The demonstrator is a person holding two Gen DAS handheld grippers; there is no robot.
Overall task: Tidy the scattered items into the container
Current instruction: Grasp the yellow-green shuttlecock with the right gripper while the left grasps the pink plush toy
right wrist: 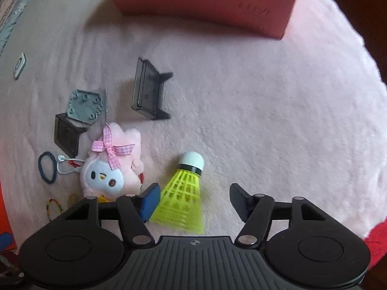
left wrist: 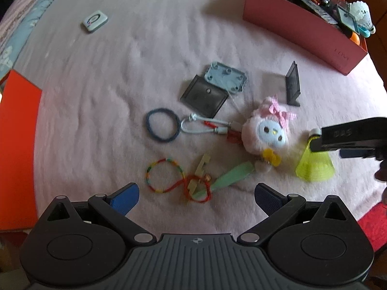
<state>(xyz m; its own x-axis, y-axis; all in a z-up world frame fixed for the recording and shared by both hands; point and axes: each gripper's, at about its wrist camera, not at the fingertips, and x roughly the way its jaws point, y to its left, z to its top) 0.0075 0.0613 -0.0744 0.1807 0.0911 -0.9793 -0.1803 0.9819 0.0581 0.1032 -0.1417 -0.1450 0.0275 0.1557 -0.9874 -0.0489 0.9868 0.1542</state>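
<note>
Between right tool (right wrist: 194, 201) fingers: shuttlecock (right wrist: 183, 193).

- A pale pink fleece blanket (left wrist: 150, 55) covers the surface, lying in soft ripples.
- Blue-and-white patterned bedding (left wrist: 36, 14) shows along its far left edge.
- An orange panel (left wrist: 19, 145) lies at the left.
- Red fabric (left wrist: 372, 224) shows at the lower right.
- Dark brown wood (right wrist: 362, 2) lies beyond the top right corner.
- Light is soft and even.
</note>
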